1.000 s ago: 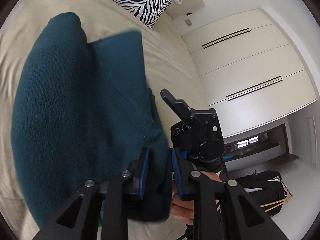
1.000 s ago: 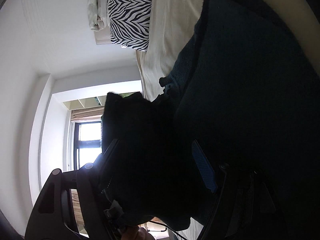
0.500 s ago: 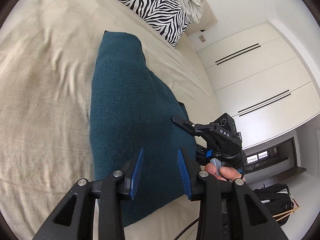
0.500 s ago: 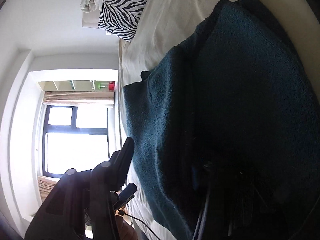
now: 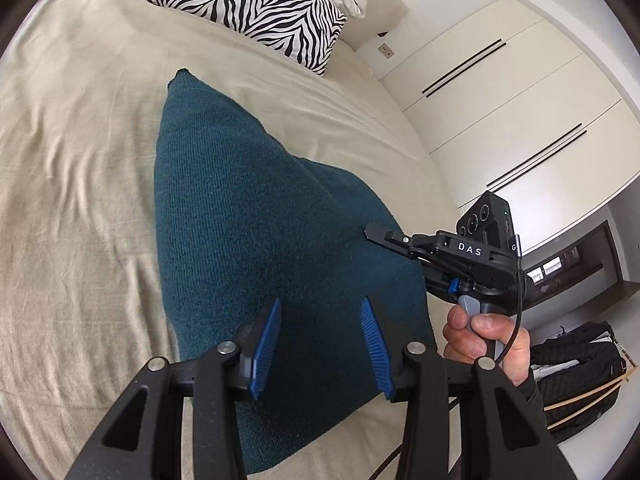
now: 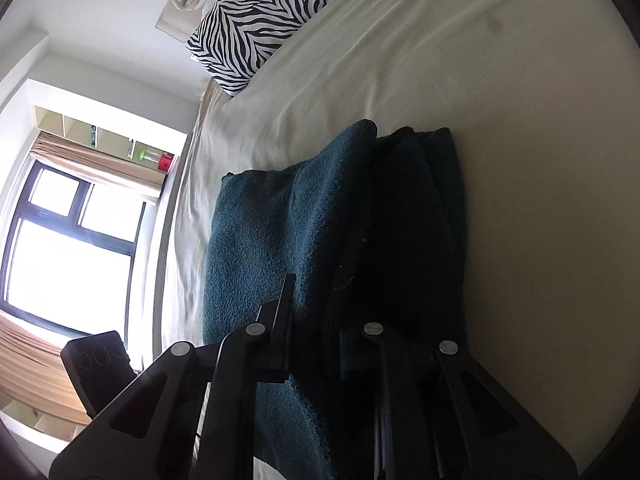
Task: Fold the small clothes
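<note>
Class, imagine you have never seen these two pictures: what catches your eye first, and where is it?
A folded dark teal knitted garment lies mid-frame on the beige bed sheet. A black-and-white zebra-striped pillow sits at the bed's head. The left claw hangs open above the garment's near end.

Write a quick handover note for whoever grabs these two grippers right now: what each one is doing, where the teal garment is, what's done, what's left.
Left gripper: jaws open, empty, hovering over the near end of the teal garment.
Right gripper: at the garment's right edge, folded layers between its jaws; whether it grips is unclear.
Garment: lies in layers as a long strip on the beige bed, short of the zebra pillow.
Done: lengthwise folds.
Left: probably fold end to end, then smooth.
</note>
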Demonstrator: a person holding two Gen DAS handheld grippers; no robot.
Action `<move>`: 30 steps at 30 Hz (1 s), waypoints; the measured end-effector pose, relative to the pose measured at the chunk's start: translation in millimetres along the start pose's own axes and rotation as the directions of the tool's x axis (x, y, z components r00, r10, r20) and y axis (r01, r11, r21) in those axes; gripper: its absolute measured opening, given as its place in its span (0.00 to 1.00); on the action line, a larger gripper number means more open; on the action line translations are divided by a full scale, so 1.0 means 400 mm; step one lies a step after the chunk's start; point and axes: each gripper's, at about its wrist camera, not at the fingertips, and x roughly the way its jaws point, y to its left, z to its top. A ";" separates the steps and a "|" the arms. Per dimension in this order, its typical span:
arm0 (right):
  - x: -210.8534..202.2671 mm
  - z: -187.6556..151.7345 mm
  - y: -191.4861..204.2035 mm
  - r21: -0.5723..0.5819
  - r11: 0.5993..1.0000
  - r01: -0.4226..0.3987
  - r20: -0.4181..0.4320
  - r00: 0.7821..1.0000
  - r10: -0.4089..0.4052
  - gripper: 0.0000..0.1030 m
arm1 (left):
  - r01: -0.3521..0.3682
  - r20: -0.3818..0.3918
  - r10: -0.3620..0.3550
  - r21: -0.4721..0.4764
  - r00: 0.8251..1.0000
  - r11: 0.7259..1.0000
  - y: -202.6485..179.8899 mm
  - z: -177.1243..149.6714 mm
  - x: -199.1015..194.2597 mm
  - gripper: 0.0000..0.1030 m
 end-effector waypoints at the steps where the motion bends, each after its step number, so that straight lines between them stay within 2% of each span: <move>1: -0.009 0.004 -0.008 0.002 1.000 0.005 0.001 1.000 -0.005 0.14 | -0.002 -0.002 0.002 0.007 1.000 1.000 -0.009 0.002 0.008 0.43; 7: -0.071 0.001 -0.067 0.028 1.000 0.005 0.017 1.000 -0.005 0.14 | -0.029 -0.020 0.030 0.045 0.999 0.999 -0.043 0.024 0.066 0.43; 10: -0.032 -0.007 -0.105 0.048 0.998 0.030 -0.016 0.999 -0.029 0.14 | -0.078 -0.025 0.080 0.070 0.996 0.994 -0.040 0.028 0.099 0.43; 13: 0.003 -0.011 -0.163 0.135 0.990 -0.038 -0.007 0.999 0.039 0.13 | -0.100 -0.042 0.103 0.062 0.994 0.993 -0.025 0.029 0.125 0.42; 16: 0.010 -0.014 -0.162 0.138 0.989 -0.058 0.007 0.998 0.058 0.16 | -0.111 -0.017 0.113 0.086 0.993 0.990 -0.035 0.029 0.103 0.42; 19: -0.022 -0.012 -0.135 0.114 0.993 0.010 0.019 1.000 -0.013 0.19 | -0.149 0.043 0.145 0.126 0.989 0.981 -0.049 0.055 0.075 0.42; 22: -0.098 0.006 -0.091 0.062 0.993 0.103 0.133 0.985 -0.110 0.23 | -0.178 0.065 0.170 0.142 0.983 0.974 -0.053 0.108 0.083 0.42; 24: -0.116 0.024 -0.064 0.026 0.998 0.054 0.159 0.986 -0.057 0.23 | -0.218 0.091 0.205 0.166 0.974 0.962 -0.058 0.143 0.101 0.42; 26: -0.098 0.041 -0.039 -0.005 1.000 0.006 0.124 0.992 -0.005 0.23 | -0.280 0.109 0.263 0.195 0.959 0.940 -0.059 0.171 0.130 0.42; 28: -0.052 0.061 -0.013 -0.040 0.999 -0.003 0.089 0.996 0.006 0.23 | -0.335 0.110 0.319 0.199 0.941 0.921 -0.047 0.191 0.162 0.42; 30: -0.001 0.083 -0.014 -0.030 0.999 0.019 0.069 0.997 -0.017 0.23 | -0.364 0.065 0.359 0.204 0.931 0.909 -0.016 0.195 0.207 0.42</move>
